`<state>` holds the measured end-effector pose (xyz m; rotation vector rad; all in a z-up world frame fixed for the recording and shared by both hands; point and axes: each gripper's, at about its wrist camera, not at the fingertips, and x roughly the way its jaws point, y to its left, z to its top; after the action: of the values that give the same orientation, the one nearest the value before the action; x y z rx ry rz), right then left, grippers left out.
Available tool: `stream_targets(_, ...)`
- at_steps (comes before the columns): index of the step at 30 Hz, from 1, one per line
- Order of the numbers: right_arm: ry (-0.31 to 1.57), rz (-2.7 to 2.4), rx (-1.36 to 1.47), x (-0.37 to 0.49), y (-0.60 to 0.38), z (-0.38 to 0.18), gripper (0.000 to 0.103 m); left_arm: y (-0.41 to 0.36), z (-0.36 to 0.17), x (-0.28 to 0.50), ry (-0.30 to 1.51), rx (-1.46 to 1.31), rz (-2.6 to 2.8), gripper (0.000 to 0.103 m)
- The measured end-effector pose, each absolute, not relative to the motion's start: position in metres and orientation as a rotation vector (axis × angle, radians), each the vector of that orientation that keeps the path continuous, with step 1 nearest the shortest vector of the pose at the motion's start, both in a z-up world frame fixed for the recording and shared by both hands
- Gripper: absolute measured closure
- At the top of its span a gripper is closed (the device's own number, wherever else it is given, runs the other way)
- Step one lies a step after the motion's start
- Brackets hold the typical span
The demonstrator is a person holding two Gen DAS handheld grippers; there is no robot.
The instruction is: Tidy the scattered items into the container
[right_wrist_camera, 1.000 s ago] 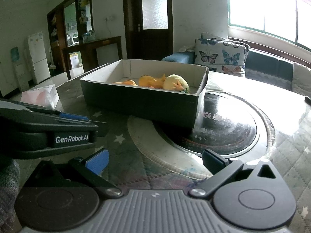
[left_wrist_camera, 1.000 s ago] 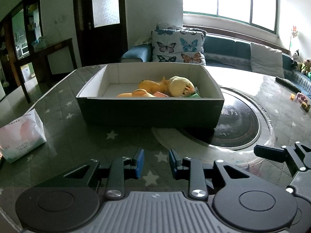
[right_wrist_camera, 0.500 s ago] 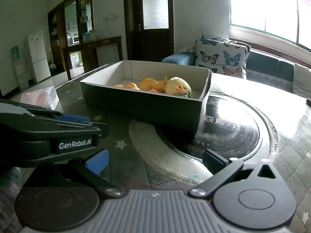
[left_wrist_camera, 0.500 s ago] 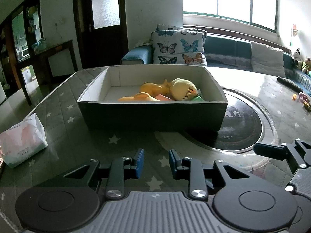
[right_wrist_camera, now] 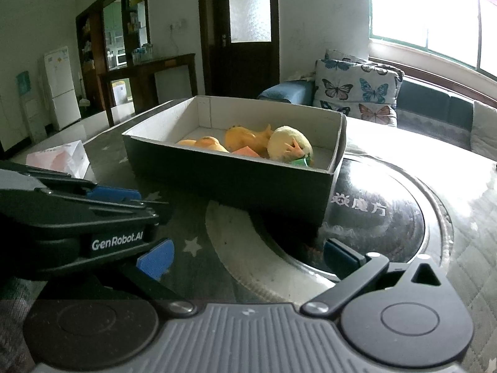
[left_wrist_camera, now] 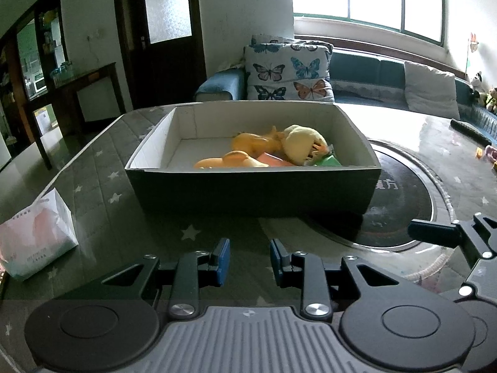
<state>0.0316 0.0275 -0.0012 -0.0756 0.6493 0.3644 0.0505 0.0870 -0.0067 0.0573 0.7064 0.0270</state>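
L tool (left_wrist_camera: 250,262) partly open, nothing btwn pads, held over counter (left_wrist_camera: 102,192); R tool (right_wrist_camera: 248,256) wide open, also empty. Box (left_wrist_camera: 254,186) sits just ahead of both tools w/ toys (left_wrist_camera: 279,150) inside at its R end. Tissue pack (left_wrist_camera: 34,239) to L of L tool, apart from box.
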Motion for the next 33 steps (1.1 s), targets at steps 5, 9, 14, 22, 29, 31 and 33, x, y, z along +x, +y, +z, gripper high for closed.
stream_targets(5, 0.655, 0.363, -0.077, 0.042, 0.031, -0.001, 0.000, 0.092, -0.007, 0.060, 0.708, 0.061, 0.036, 0.072)
stream_targets(9, 0.666, 0.354, -0.072, 0.052, 0.032, -0.002, 0.000, 0.095, -0.007, 0.068, 0.712, 0.069, 0.042, 0.072)
stream_targets(14, 0.682, 0.344, -0.065, 0.063, 0.033, -0.005, 0.000, 0.099, -0.007, 0.077, 0.718, 0.080, 0.044, 0.072)
stream_targets(22, 0.702, 0.345, -0.069, 0.078, 0.039, -0.007, 0.000, 0.102, -0.009, 0.091, 0.728, 0.095, 0.042, 0.072)
stream_targets(29, 0.718, 0.344, -0.073, 0.088, 0.041, -0.010, 0.000, 0.104, -0.011, 0.100, 0.741, 0.102, 0.034, 0.072)
stream_targets(31, 0.721, 0.344, -0.075, 0.090, 0.042, -0.011, 0.000, 0.105, -0.012, 0.102, 0.745, 0.100, 0.033, 0.072)
stream_targets(33, 0.724, 0.343, -0.075, 0.092, 0.043, -0.011, 0.000, 0.106, -0.013, 0.104, 0.749, 0.095, 0.031, 0.072)
